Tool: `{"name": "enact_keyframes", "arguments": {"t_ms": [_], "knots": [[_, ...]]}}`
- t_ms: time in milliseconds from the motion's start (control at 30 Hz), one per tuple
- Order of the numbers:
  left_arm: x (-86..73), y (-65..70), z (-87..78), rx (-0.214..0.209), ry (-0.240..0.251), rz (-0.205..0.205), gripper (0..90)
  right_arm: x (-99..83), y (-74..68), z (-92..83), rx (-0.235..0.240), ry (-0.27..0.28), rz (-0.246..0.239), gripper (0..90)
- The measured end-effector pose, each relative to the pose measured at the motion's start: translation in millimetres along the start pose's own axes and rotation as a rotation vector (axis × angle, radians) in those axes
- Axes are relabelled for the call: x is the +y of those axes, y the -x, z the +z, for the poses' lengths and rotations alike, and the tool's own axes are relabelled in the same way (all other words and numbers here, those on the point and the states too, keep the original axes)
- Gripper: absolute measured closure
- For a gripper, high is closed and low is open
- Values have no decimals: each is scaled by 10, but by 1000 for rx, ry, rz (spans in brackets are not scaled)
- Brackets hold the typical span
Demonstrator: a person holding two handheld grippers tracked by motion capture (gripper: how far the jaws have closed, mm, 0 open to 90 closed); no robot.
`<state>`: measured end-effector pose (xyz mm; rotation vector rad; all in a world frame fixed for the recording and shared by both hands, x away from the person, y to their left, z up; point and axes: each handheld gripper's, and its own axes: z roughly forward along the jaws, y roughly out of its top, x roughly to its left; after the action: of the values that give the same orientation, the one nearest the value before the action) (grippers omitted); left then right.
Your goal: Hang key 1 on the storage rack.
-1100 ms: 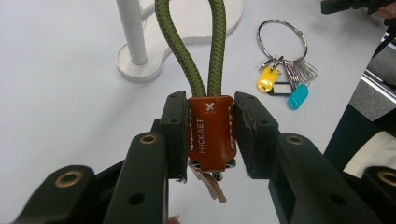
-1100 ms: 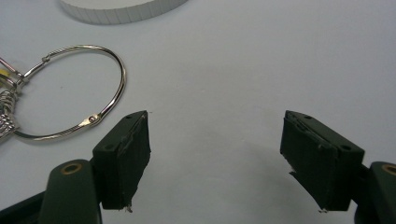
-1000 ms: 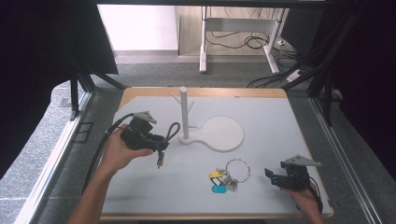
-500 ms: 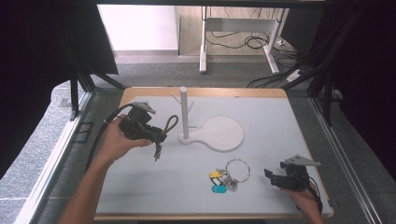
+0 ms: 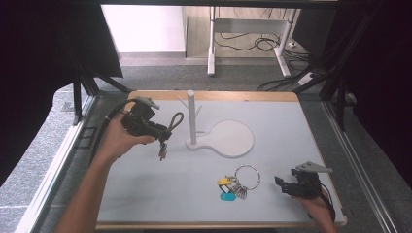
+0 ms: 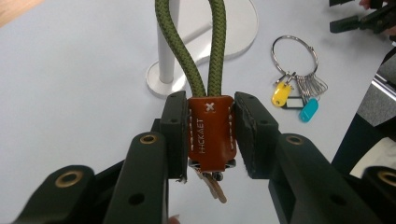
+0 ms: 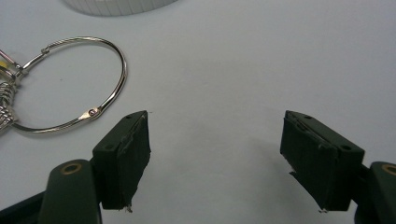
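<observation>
- The stamped lettering "HCKAET" and a small stitched white cross mark the brown leather tab of a keychain pinched between the jaws of the left tool.
- From the tab rises a loop of olive-green braided cord; small keys hang below it, clear of the table.
- The left tool holds the keychain in the air just left of the white peg stand, whose post has short side pegs and rises from a flat, rounded white base.
- The right tool hovers over the table's near right corner with its jaws wide apart and nothing between them, near the table's right edge.
- Beside it lies a large steel key ring carrying yellow and blue tags and several keys.
- Bare white surface stretches across the table's front left and far right; wooden trim edges the top.
</observation>
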<state>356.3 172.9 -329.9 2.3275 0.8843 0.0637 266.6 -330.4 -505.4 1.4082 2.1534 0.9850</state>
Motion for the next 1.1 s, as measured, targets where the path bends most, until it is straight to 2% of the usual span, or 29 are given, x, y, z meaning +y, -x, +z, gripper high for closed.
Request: {"name": "enact_keyframes", "arguments": {"t_ms": [600, 867, 1100], "knots": [[183, -207, -93, -13, 22, -20, 667, -8, 3, 6, -5, -14, -7, 247], [228, -335, -119, -14, 48, -68, 668, -7, -8, 6, -11, -9, -11, 247], [258, -400, -78, -20, 42, -86, 667, -8, -8, 10, -9, -7, -20, 247]]}}
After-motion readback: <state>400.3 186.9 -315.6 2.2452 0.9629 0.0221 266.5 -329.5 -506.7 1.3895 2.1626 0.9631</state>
